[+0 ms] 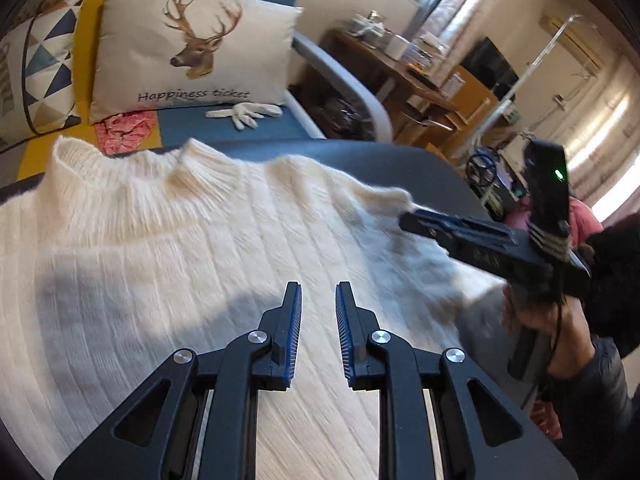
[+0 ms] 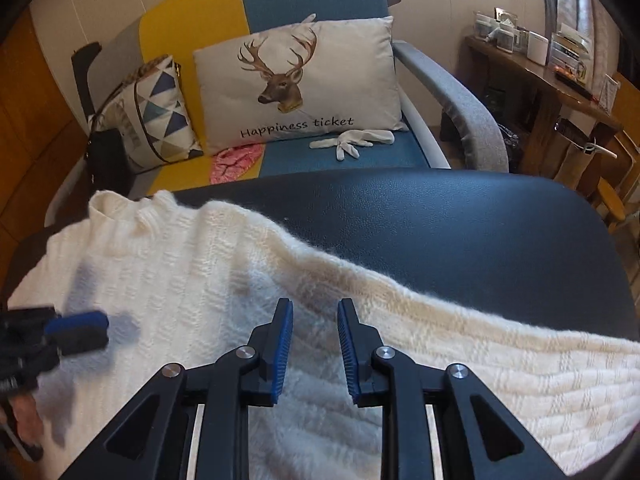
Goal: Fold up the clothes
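Cream ribbed sweater (image 1: 168,240) lies spread flat; left gripper (image 1: 318,300) and right gripper (image 2: 315,318) empty, parted.

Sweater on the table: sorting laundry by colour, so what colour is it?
Cream-white ribbed knit sweater, clearest in the right wrist view.

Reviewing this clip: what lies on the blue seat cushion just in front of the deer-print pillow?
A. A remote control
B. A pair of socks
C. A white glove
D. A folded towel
C: a white glove with spread fingers lies on the blue seat below the deer pillow.
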